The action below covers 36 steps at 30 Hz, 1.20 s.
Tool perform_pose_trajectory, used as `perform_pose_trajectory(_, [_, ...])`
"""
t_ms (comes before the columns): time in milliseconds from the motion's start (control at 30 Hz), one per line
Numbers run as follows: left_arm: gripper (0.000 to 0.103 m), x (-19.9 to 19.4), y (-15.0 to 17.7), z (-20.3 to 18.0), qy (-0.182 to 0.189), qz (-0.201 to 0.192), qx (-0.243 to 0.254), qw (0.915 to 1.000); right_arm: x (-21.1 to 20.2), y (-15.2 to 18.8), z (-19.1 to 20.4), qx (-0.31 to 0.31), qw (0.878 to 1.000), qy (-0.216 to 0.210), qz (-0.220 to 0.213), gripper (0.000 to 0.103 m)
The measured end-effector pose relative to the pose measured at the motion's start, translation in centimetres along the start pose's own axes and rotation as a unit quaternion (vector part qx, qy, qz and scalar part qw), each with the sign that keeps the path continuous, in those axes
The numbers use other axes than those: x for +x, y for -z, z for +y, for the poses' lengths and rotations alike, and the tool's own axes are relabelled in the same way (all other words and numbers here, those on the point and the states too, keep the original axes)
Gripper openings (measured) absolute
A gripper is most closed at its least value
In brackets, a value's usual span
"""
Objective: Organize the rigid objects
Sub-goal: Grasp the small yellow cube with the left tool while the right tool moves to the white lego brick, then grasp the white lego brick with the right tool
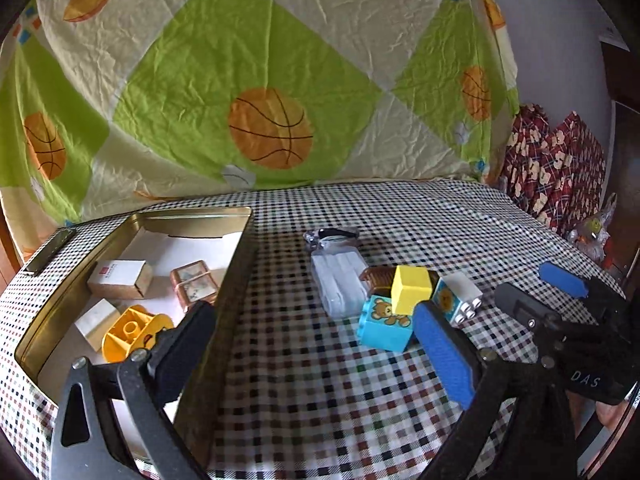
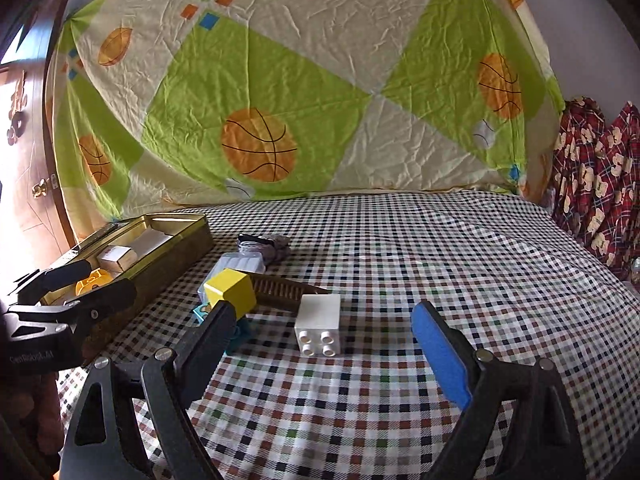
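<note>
- 2 grippers: the left gripper (image 1: 320, 344) has its jaws wide apart w/ nothing between them; one black finger is over the gold rectangular metal tin (image 1: 236, 268), the blue-padded finger is just in front of the bricks.
- The right gripper (image 2: 320, 344) is also spread wide and holds nothing; the white plastic brick with four studs (image 2: 319, 324) lies on the cloth between its fingers, not touched.
- Bricks on the table, 3 counted: the white one, a yellow plastic cube (image 1: 411, 288) which rests on a light-blue brick with a bear picture (image 1: 384, 324).
- A brown ribbed comb-like piece (image 2: 280, 289) lies behind the yellow cube, touching it (what it is exactly I cannot tell).
- 1 clear plastic box with white contents (image 1: 340, 280), and behind it 1 small bag w/ a dark item (image 1: 330, 236).
- Inside the tin, 4 things: 2 white-and-tan small cartons (image 1: 120, 278), 1 copper-coloured square case (image 1: 195, 285), 1 yellow-orange round plastic piece (image 1: 132, 330).
- All stands on a checked tablecloth (image 1: 320, 400); a basketball-print sheet (image 1: 272, 128) hangs behind, red plaid fabric (image 2: 600, 184) at the right.
</note>
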<state>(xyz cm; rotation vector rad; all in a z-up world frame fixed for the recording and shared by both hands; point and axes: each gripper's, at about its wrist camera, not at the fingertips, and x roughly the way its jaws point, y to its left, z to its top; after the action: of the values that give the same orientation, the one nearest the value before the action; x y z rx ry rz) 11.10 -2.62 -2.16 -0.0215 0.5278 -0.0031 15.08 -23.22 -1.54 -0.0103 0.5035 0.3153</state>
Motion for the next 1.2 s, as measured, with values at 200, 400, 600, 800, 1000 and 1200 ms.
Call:
perform_pose_trajectory(200, [0.100,2.0,-1.0,-3.0,0.014,0.007,0.029,0.9994,0.2,-0.1,-1.7,0.021,1.000,0.019,0.007,0.091])
perform_pose_trajectory(400, [0.092,4.3,-1.3,-4.6,0.035,0.043,0.039,0.9977,0.5,0.0,-4.0,0.051,0.998,0.024,0.016,0.091])
perform_pose_trajectory(600, [0.049,6.3,-1.2,-6.2,0.065,0.084,0.055,0.9929,0.8,0.0,-4.6,0.061,0.998,0.017,0.022,0.091])
perform_pose_trajectory(800, [0.023,6.3,-1.1,-5.5,0.065,0.089,0.049,0.9927,1.7,-0.6,-4.0,0.054,0.998,0.012,0.040,0.091])
perform_pose_trajectory(1000, [0.023,4.0,-0.2,-2.5,0.047,0.071,0.017,0.9963,3.5,-1.1,-1.8,0.020,0.997,0.009,0.074,0.091])
perform_pose_trajectory(1200, [0.023,2.7,0.6,-0.2,0.035,0.067,-0.008,0.9971,5.2,-1.5,0.6,-0.017,0.994,0.008,0.112,0.091])
